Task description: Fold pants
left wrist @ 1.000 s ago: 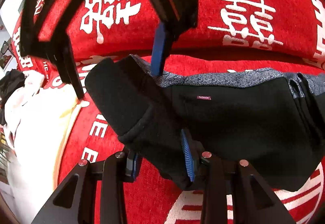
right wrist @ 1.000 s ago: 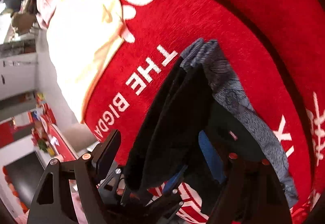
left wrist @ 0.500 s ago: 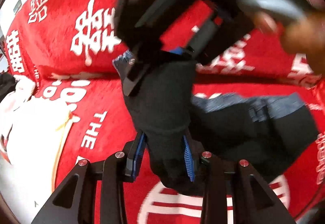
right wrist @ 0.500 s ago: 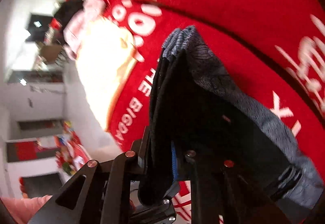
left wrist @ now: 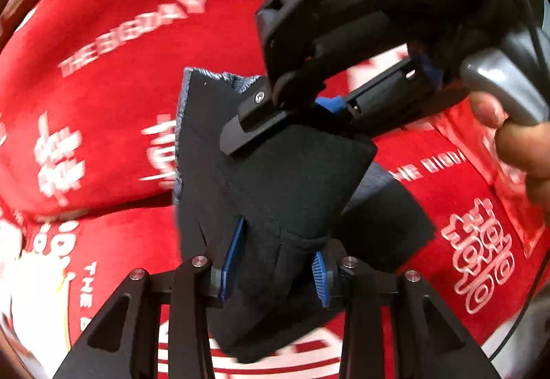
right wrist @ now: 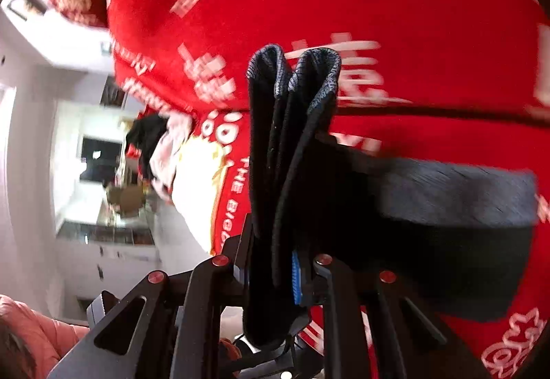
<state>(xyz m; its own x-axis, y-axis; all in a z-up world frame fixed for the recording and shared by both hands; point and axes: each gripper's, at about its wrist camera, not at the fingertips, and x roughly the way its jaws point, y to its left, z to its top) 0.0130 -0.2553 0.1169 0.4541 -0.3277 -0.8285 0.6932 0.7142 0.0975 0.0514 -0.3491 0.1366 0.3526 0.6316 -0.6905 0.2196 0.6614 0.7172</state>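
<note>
- Pants (left wrist: 275,179), black with grey-blue lining, bunched at frame centre, lifted above the red cover (left wrist: 103,97).
- Left gripper (left wrist: 275,262): fingers pinching the lower fold.
- Right gripper (left wrist: 309,110), upper right of frame: fingers clamped on the top edge.
- Right wrist view: folded layers (right wrist: 285,155) stand upright between blue pads (right wrist: 296,279).
- Cream cloth (right wrist: 196,172) at left.

Pants (left wrist: 275,179) hang between left tongs (left wrist: 275,262) and right tongs (left wrist: 330,107) above blanket (left wrist: 113,76).

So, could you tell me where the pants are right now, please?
The pants hang mid-frame in both wrist views, lifted above the red cover, clamped between the left tongs and right tongs.
</note>
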